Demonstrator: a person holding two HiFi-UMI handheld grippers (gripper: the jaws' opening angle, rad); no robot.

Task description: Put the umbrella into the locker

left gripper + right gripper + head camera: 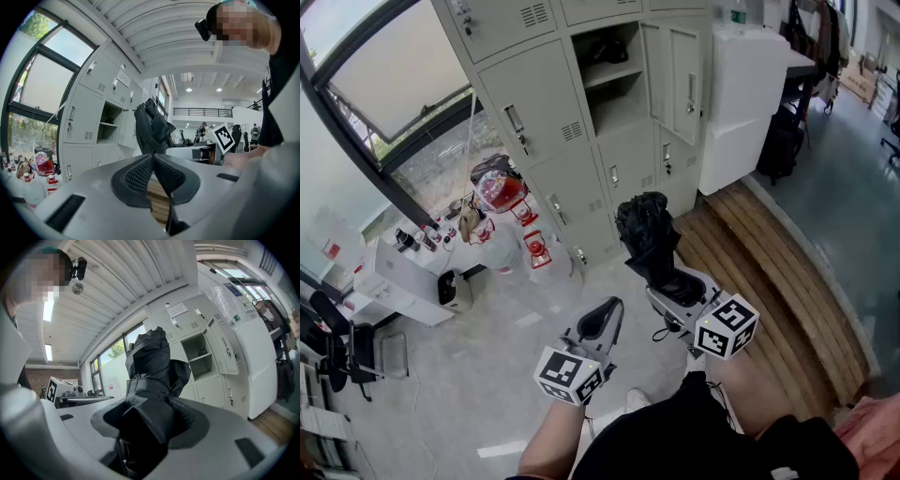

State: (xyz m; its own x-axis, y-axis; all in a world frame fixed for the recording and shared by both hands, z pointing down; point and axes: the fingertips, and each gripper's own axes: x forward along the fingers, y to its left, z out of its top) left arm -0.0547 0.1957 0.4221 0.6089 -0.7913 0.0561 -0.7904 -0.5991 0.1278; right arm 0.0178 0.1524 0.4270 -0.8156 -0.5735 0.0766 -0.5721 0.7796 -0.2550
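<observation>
Folded black umbrella [647, 234]: light, soft cloth over a stiff core, probably slippery; best clamped at the strapped middle. Clenched in right gripper [672, 281], well apart from open locker [614, 75]. Left gripper [605, 317] pinched together, empty.

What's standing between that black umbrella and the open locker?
Nothing: the head view shows only bare floor between the umbrella, held in the right hand-held gripper, and the open locker.
</observation>
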